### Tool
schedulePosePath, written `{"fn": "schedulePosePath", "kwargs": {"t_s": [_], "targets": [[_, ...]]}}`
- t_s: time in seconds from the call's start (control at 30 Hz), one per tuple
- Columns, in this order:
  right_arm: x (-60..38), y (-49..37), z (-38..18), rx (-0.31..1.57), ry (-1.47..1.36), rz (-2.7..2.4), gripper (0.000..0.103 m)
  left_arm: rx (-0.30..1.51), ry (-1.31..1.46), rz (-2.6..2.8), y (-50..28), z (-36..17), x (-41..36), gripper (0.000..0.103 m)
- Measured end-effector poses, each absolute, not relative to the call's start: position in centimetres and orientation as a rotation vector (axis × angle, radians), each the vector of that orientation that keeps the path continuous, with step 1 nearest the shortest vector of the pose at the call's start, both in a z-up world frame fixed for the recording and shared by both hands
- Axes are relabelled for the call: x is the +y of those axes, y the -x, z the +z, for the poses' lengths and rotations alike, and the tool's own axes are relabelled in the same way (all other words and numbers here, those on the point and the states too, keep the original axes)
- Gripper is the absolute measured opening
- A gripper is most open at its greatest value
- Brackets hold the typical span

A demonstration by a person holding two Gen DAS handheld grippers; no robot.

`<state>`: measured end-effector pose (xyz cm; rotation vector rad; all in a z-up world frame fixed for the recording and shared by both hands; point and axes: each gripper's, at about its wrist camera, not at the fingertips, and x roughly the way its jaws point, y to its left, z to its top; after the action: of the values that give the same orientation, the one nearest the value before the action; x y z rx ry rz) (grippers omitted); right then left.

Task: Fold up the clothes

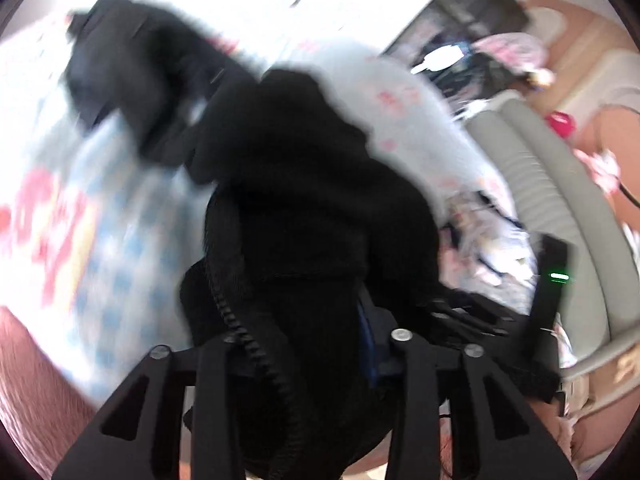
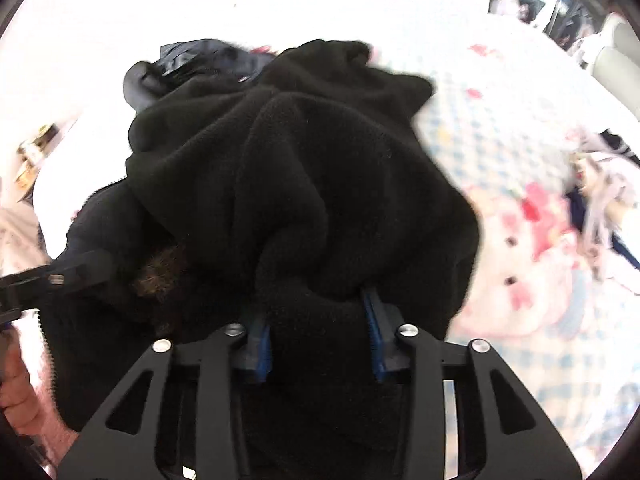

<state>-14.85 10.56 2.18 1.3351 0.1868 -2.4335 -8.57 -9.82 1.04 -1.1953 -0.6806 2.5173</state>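
Observation:
A black fleece jacket [image 2: 304, 168] with a zipper [image 1: 248, 340] lies bunched on the bed. In the right wrist view my right gripper [image 2: 316, 312] is shut on a thick fold of it, the blue pads [image 2: 262, 344] pressing from both sides. The left wrist view is blurred: the fleece [image 1: 312, 184] drapes over my left gripper [image 1: 304, 320], hiding one finger, and one blue pad [image 1: 367, 336] presses against the fabric. My left gripper [image 2: 60, 272] also shows at the left edge of the right wrist view, against the jacket's side. The right gripper [image 1: 460, 312] shows at the right of the left wrist view.
The bed sheet [image 2: 500, 128] is blue-checked with pink cartoon prints. A second dark garment [image 1: 132, 80] lies farther back, seen as navy cloth [image 2: 192, 60]. Loose clothes [image 2: 600, 200] are heaped at the right. A grey padded edge [image 1: 540, 184] borders the bed. A hand [image 2: 20, 396] shows lower left.

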Motion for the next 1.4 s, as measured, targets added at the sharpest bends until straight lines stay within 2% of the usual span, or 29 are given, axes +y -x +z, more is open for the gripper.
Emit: {"fn": "schedulePosePath", "kwargs": {"t_s": [0.1,0.2,0.33,0.37,0.4,0.47,0.5,0.53,0.57,0.63,0.7,0.73,0.77,0.8,0.87,0.9,0.93,1.0,1.03,1.1,1.17,1.2,1.23,1.27,1.3,1.37,1.4], "targets": [[12.8,15.4,3.1,0.171,-1.313,-2.604,0.034,-0.696,1.066,2.57,8.0,3.6,-10.6,0.022],[16.9,14.8,2.5,0.158,-1.372,-2.717,0.034,-0.721,1.074,2.609,7.2,3.5,-12.2,0.022],[22.1,13.0,1.0,0.162,-1.466,-2.804,0.035,-0.763,1.133,2.543,6.3,0.4,-13.8,0.023],[22.9,12.3,1.1,0.155,-1.47,-2.817,0.036,-0.801,1.154,2.495,6.5,-0.1,-13.7,0.031],[23.6,11.5,1.4,0.131,-1.465,-2.823,0.037,-0.843,1.16,2.443,6.7,-0.6,-13.5,0.048],[24.0,10.4,2.5,-0.01,-1.407,-2.787,0.042,-0.9,1.17,2.351,7.4,-1.8,-13.0,0.063],[23.4,10.1,3.1,-0.08,-1.37,-2.749,0.051,-0.906,1.18,2.321,7.9,-2.7,-12.5,0.068],[22.8,10.0,3.5,-0.118,-1.332,-2.705,0.064,-0.908,1.201,2.326,8.2,-3.3,-12.1,0.069],[22.6,9.9,4.0,-0.137,-1.293,-2.662,0.07,-0.91,1.225,2.343,8.5,-3.7,-11.7,0.071],[20.1,10.5,3.5,-0.045,-1.27,-2.639,0.09,-0.947,1.245,2.365,8.9,-4.7,-11.1,0.073],[17.7,11.5,2.4,0.058,-1.287,-2.627,0.095,-0.993,1.215,2.375,8.6,-5.3,-10.2,0.073],[17.3,12.3,1.5,0.083,-1.328,-2.616,0.095,-0.977,1.196,2.383,8.3,-5.4,-9.6,0.072],[16.9,13.2,0.7,0.108,-1.369,-2.604,0.095,-0.949,1.188,2.409,8.0,-5.4,-9.1,0.066],[16.5,14.0,-0.2,0.132,-1.41,-2.591,0.093,-0.92,1.187,2.442,7.6,-5.3,-8.8,0.054],[16.7,15.2,-1.3,-0.03,-1.468,-2.45,0.082,-0.979,1.158,2.429,7.3,-5.0,-9.2,0.044],[17.0,15.8,-1.7,-0.134,-1.488,-2.36,0.072,-1.017,1.142,2.417,7.1,-4.8,-9.6,0.043],[16.9,16.1,-2.0,-0.216,-1.504,-2.253,0.072,-1.064,1.104,2.388,7.1,-4.4,-10.1,0.043],[15.7,15.1,-1.5,-0.171,-1.458,-2.191,0.067,-1.077,1.051,2.363,7.2,-3.8,-10.5,0.044],[14.9,14.4,-1.1,-0.081,-1.419,-2.214,0.061,-1.066,1.042,2.357,7.5,-3.5,-10.6,0.044],[13.8,13.1,-0.5,0.015,-1.375,-2.24,0.05,-1.088,1.059,2.289,8.5,-4.2,-10.2,0.077],[14.1,12.8,0.0,-0.054,-1.352,-2.275,0.048,-1.114,1.094,2.205,10.2,-5.3,-9.5,0.08],[14.4,12.8,0.4,-0.091,-1.339,-2.304,0.052,-1.088,1.145,2.202,11.0,-5.8,-8.9,0.071],[14.8,12.9,0.5,-0.114,-1.338,-2.357,0.064,-1.055,1.205,2.214,11.8,-6.4,-8.3,0.059],[15.2,13.3,0.3,-0.124,-1.346,-2.416,0.072,-1.02,1.267,2.227,12.6,-6.9,-7.7,0.043],[15.4,13.8,-0.3,-0.113,-1.368,-2.451,0.08,-0.994,1.282,2.242,12.7,-6.7,-7.4,0.039],[15.3,14.8,-2.1,-0.097,-1.463,-2.402,0.062,-0.935,1.268,2.295,12.5,-5.5,-7.1,0.026],[15.4,14.9,-2.3,-0.139,-1.476,-2.37,0.038,-0.875,1.243,2.365,12.4,-4.4,-7.1,0.023]]}}
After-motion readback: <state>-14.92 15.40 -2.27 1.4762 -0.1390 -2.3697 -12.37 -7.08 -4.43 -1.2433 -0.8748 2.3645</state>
